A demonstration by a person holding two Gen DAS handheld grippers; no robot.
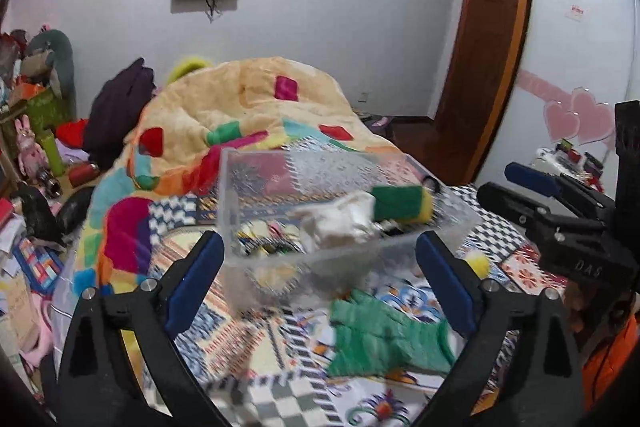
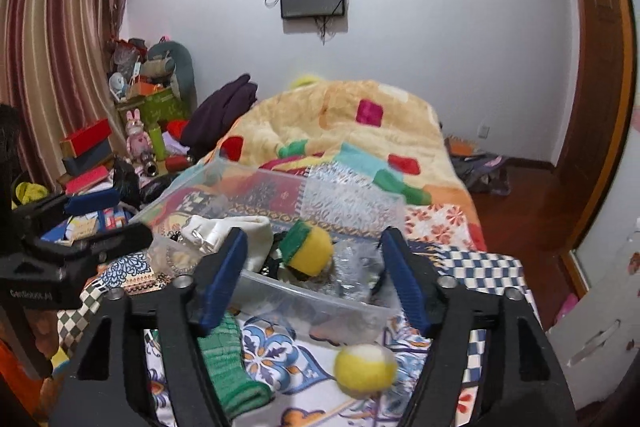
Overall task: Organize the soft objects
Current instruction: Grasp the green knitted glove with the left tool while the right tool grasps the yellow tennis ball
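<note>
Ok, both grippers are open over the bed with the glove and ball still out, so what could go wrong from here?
1. The yellow ball lies loose on the quilt beside the clear bin; a nudge from the right gripper could roll it away.
2. The green glove is limp, so the left gripper may pinch the quilt with it.
3. The sponge sits high near the bin's rim and could be knocked out.

Glove smeared by motion blur, ball half hidden behind finger; bin bottom clutter just unreadable mush; glove cuff behind pad.
</note>
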